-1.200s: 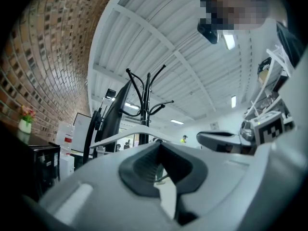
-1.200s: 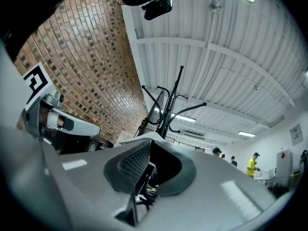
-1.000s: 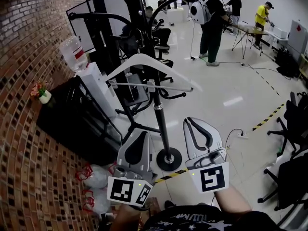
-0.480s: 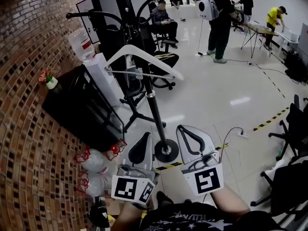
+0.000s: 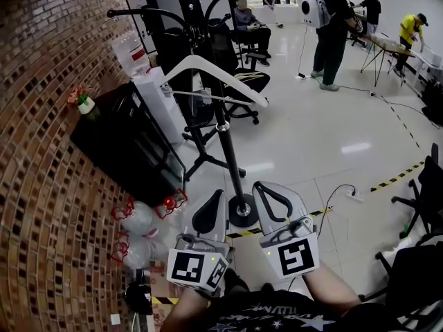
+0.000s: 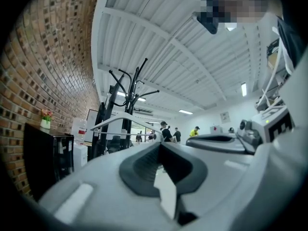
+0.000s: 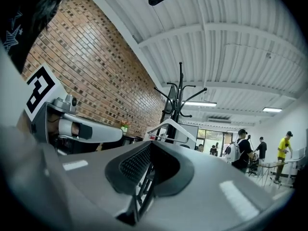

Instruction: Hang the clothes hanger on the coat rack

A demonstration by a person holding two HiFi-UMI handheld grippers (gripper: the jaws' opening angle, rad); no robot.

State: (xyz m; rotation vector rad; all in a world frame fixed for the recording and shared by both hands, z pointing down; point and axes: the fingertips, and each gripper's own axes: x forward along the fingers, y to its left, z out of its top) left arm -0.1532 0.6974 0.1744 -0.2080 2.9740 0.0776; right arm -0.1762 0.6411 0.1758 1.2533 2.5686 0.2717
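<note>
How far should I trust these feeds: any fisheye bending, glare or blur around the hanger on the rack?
Head view: heavy fisheye bows the brick wall and tilts the coat rack, lights glare off the floor, yet the hanger is sharp. Left gripper view: close fingers look soft, dark rim around the frame, hanger small but clear. Right gripper view: same dark rim, hanger readable.

left gripper [image 6: 161, 147] jaws together; white hanger [image 6: 108, 121] hangs on coat rack [image 6: 130, 94].
</note>
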